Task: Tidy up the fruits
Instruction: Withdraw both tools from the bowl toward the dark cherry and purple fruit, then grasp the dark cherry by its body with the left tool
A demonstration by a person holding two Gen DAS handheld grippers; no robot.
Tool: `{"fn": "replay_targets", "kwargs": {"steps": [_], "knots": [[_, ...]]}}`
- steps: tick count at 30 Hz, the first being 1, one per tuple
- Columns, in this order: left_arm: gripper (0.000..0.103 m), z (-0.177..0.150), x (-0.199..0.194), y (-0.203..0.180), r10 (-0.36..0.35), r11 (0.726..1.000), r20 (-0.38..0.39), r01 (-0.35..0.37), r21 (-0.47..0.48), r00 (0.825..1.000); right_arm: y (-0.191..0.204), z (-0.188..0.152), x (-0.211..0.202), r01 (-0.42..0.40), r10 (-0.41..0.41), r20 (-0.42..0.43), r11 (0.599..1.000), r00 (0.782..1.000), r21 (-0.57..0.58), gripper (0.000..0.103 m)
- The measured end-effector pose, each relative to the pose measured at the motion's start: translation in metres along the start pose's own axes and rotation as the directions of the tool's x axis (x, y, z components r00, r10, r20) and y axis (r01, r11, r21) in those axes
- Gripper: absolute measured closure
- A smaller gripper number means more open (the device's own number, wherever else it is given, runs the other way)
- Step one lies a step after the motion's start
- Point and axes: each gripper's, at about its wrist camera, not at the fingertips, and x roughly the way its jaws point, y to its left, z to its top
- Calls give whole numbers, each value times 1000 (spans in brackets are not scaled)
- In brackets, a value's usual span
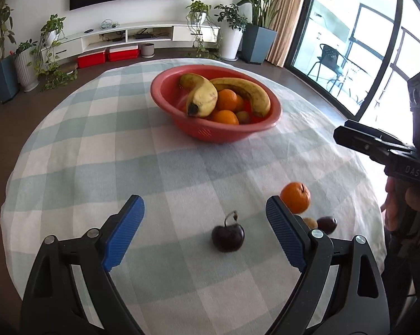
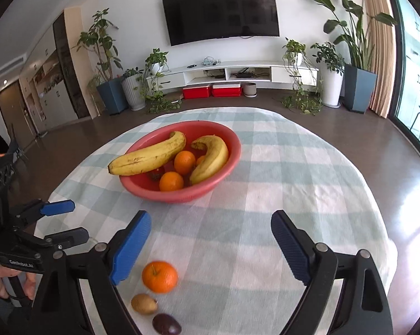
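Red plastic bowl [image 1: 215,103] sits mid-surface on a checked cloth [image 1: 98,167], holding two bananas [image 2: 210,157] and several oranges. Four fruits lie loose on the cloth, all on the near side of the bowl, well apart from it.

Loose fruit, ref. bowl:
- Dark plum [image 1: 228,237], stem up: nearest the viewer in the left view, directly between the left gripper [image 1: 205,209] jaws but not touched.
- Orange [image 2: 159,276]: near side of the bowl, just beside the right gripper's [image 2: 211,234] left jaw.
- Kiwi [image 2: 143,303] and a dark round fruit [image 2: 166,324]: further from the bowl than the orange, close together.

Jaw state: both grippers wide open, nothing held. Right gripper hovers above the cloth; the orange sits off-centre, toward its left jaw.

Handling, est.:
- Plum: small, light, smooth skin, likely soft; bruises under hard squeeze. Grip across the widest part of the body, low on the fruit, not by the stem. Close gently; round shape may roll or squirt out.
- Orange: firmer, textured peel, tolerates more force. Grip across the equator.
- Kiwi: oval, fuzzy; take across the short axis.

Likely next step: lower left jaws around the plum, close, transfer to bowl. Cloth is soft and may bunch if the jaw tips drag.
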Motion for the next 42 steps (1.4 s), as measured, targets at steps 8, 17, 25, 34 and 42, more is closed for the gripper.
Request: {"fn": "replay_targets", "kwargs": {"steps": [8, 17, 25, 34, 42], "knots": [[14, -30, 3, -24, 38, 996, -45, -34, 82, 998, -1, -67, -28, 29, -22, -46, 985, 999, 170, 20], [24, -25, 17, -24, 53, 992, -80, -43, 118, 995, 15, -85, -28, 36, -30, -66, 995, 997, 92, 35], [42, -25, 38, -21, 54, 990, -129, -36, 139, 990, 18, -91, -23, 22, -15, -90, 997, 996, 79, 39], [51, -23, 44, -22, 60, 988, -134, -39, 148, 989, 20, -94, -20, 20, -14, -105, 998, 994, 62, 44], [74, -26, 43, -27, 43, 987, -125, -23, 158, 991, 26, -93, -21, 27, -23, -106, 999, 994, 37, 48]]}}
